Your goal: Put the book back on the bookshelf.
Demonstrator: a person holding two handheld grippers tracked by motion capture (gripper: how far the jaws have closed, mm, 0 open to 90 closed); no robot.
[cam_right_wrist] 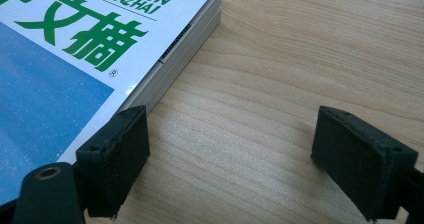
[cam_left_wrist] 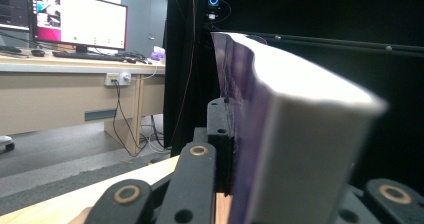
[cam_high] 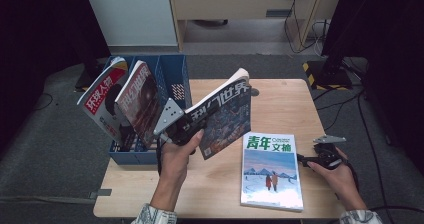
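A dark-covered magazine [cam_high: 225, 116] with white characters is lifted off the wooden table [cam_high: 285, 104] and tilted, just right of a blue file rack [cam_high: 175, 71]. My left gripper [cam_high: 196, 129] is shut on its lower left edge. In the left gripper view its thick page block [cam_left_wrist: 300, 134] rises between the jaws, and one black finger [cam_left_wrist: 220, 139] presses its purple cover. A second magazine [cam_high: 271, 171], blue and white with green characters, lies flat at the front right. My right gripper [cam_high: 303, 158] is open at its right edge. One jaw touches that magazine [cam_right_wrist: 65, 84], and bare wood lies inside the right gripper [cam_right_wrist: 232, 149].
The rack holds two leaning magazines, a red-and-white one [cam_high: 102, 101] and a brown one [cam_high: 142, 99]. A black stand [cam_high: 332, 69] with cables sits on the floor past the table's far right corner. A desk with a monitor [cam_left_wrist: 75, 19] is farther off.
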